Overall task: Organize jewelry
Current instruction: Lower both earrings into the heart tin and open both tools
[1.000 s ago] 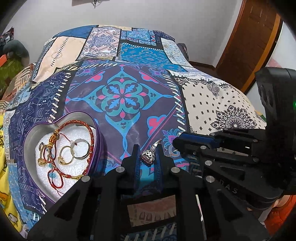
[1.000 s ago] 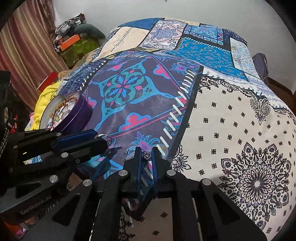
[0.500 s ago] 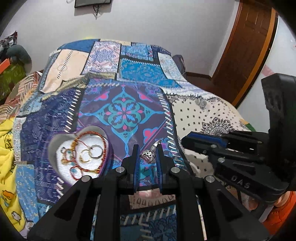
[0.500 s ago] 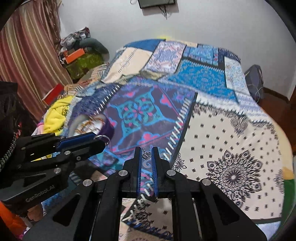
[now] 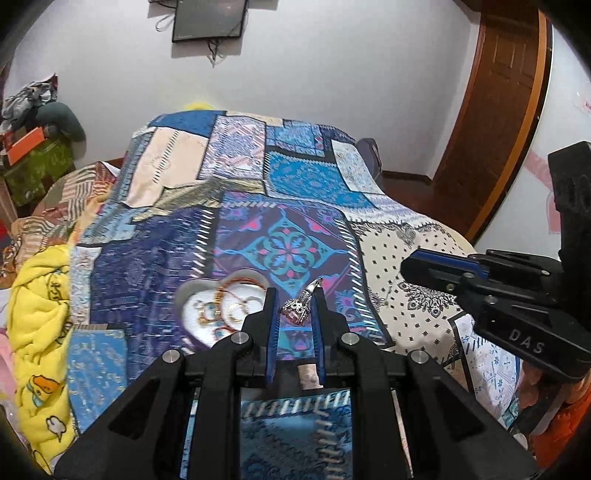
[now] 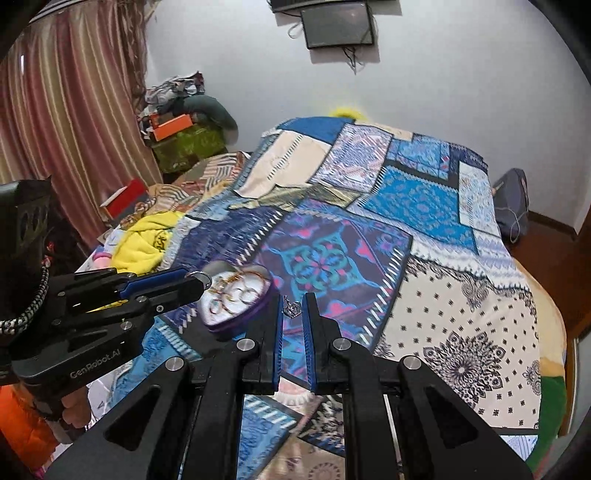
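My left gripper (image 5: 294, 295) is shut on an ornate silver earring (image 5: 295, 308) with a pinkish stone, which sits between its blue pads. My right gripper (image 6: 292, 299) is shut on a smaller silver earring (image 6: 291, 309). Both are held in the air above the patchwork bedspread (image 5: 280, 254). Below and to the left of both lies a heart-shaped purple tin (image 5: 183, 295) (image 6: 256, 314) holding a red-gold cord bracelet and gold rings on white padding. The right gripper (image 5: 406, 264) shows at the right of the left wrist view. In the right wrist view, the left gripper (image 6: 199, 280) reaches in from the left.
A yellow blanket (image 5: 40, 314) is bunched at the bed's left edge. Boxes and clothes (image 6: 181, 136) are piled by the striped curtain. A screen (image 6: 336, 26) hangs on the far wall. A wooden door (image 5: 495, 110) and a grey bag (image 6: 511, 199) stand to the right.
Both grippers have risen and drawn back from the bed, each still shut on its earring. The tin now looks smaller and lower, and the wall screen has come into view.
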{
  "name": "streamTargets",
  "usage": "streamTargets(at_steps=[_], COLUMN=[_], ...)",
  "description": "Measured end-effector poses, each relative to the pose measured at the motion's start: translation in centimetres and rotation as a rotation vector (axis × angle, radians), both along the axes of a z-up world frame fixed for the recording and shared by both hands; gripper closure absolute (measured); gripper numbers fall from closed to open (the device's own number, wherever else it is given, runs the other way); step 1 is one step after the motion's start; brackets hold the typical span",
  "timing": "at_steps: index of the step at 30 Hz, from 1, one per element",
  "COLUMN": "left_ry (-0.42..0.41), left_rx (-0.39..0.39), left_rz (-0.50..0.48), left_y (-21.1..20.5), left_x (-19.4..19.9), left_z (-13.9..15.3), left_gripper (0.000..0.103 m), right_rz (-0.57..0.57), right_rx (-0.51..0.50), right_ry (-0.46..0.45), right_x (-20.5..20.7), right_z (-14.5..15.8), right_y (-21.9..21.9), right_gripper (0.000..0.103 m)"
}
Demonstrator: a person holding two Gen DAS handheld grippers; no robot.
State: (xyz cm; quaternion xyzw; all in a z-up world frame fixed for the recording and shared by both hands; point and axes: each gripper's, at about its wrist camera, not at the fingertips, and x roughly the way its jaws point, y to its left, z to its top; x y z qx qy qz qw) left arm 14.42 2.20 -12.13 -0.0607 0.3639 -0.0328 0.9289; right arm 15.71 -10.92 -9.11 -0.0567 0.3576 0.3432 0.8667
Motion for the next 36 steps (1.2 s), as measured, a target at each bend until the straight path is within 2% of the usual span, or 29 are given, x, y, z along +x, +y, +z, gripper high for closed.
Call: streamTargets(at_steps=[8,16,25,36], left_ry=[-0.031,-0.04,0.018,0.096], left_rx=[0.006,0.002,-0.025,-0.114], left_rz=[0.055,0.095,0.105,0.045], left_y=[3.2,6.3,8.1,7.7], left_x=[-1.6,-2.3,-0.7,1.8], left_z=[1.1,1.0,-1.8,-5.3], left_gripper=[0.088,0.088,0.088,0.088], right_rz=[0.05,0.097,0.129,0.138], right_rx=[0.013,0.025,0.01,-0.026], right_ry=[-0.022,-0.005,0.072,0.157], right_x=[-0.7,-0.4,0.8,2.2], right_z=[0.8,0.2,-2.7,-6.3], right_y=[3.0,5.9,7.9,8.8], right_gripper=[0.094,0.094,0.094,0.094])
